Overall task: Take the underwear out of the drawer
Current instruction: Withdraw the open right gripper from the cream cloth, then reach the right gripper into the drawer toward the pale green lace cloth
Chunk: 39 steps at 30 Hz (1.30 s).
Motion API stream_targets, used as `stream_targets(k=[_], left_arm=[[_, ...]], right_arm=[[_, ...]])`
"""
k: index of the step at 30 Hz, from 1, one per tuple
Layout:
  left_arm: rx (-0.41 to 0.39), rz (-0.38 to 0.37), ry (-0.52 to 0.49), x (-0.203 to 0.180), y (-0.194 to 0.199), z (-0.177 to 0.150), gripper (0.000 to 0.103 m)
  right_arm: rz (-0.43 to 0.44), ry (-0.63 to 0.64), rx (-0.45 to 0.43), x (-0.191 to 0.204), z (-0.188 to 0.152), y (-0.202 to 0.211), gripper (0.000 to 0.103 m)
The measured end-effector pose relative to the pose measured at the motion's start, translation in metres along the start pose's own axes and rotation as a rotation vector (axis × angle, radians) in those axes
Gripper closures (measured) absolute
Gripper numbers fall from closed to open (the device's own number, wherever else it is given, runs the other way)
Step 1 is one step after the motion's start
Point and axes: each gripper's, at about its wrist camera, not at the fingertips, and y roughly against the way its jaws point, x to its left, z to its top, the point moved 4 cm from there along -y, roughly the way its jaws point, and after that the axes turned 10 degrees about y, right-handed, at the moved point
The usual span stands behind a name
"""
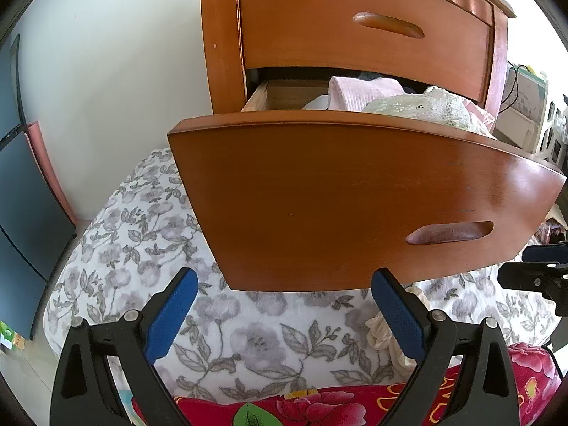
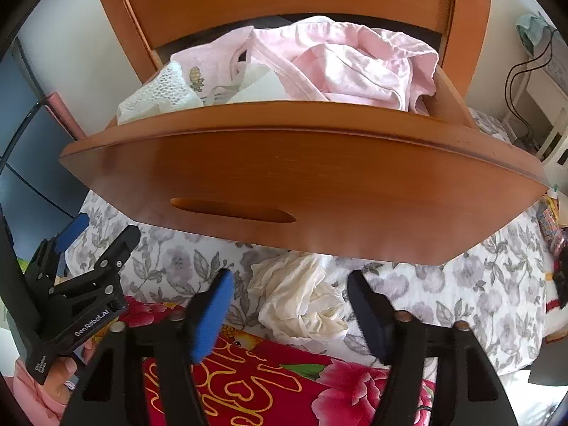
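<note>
The wooden drawer [image 2: 319, 174] stands pulled out over the bed, stuffed with pink garments [image 2: 355, 64] and a white lace piece [image 2: 159, 92]. A crumpled cream underwear piece [image 2: 301, 301] lies on the floral bedspread just below the drawer front. My right gripper [image 2: 290, 278] is open around it, and its blue pads stand apart from the cloth on both sides. My left gripper [image 1: 284, 273] is open and holds nothing, with its fingers under the lower edge of the drawer front [image 1: 355, 195]. The same cream piece [image 1: 380, 330] peeks out beside its right finger.
The upper drawer [image 1: 355, 28] is closed. A grey floral bedspread [image 1: 142, 230] lies below, and a red flowered blanket [image 2: 284, 390] is nearest me. A dark panel [image 1: 21, 213] stands at the left. A white cabinet with cables [image 2: 543, 113] is at the right.
</note>
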Motion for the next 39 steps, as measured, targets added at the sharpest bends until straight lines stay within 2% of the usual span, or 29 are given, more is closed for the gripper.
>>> stream_targets(k=[9,20,25,31,39], left_arm=[[0.003,-0.001,0.006,0.001,-0.001,0.000,0.005],[-0.002,0.001,0.027,0.004,0.000,0.000,0.005],[-0.004,-0.002,0.034,0.006,0.000,0.000,0.005],[0.003,-0.005,0.050,0.009,-0.001,0.001,0.005],[-0.004,-0.013,0.060,0.011,0.001,0.001,0.005]], right_arm=[[-0.026,-0.001,-0.017,-0.004,-0.002,0.005,0.000],[-0.036,-0.028,-0.066,-0.008,-0.001,0.014,0.000],[-0.054,-0.035,-0.153,-0.009,0.006,0.033,0.000],[-0.100,0.037,-0.288,0.000,0.022,0.065,0.000],[-0.077,0.041,-0.318,0.003,0.041,0.074,0.000]])
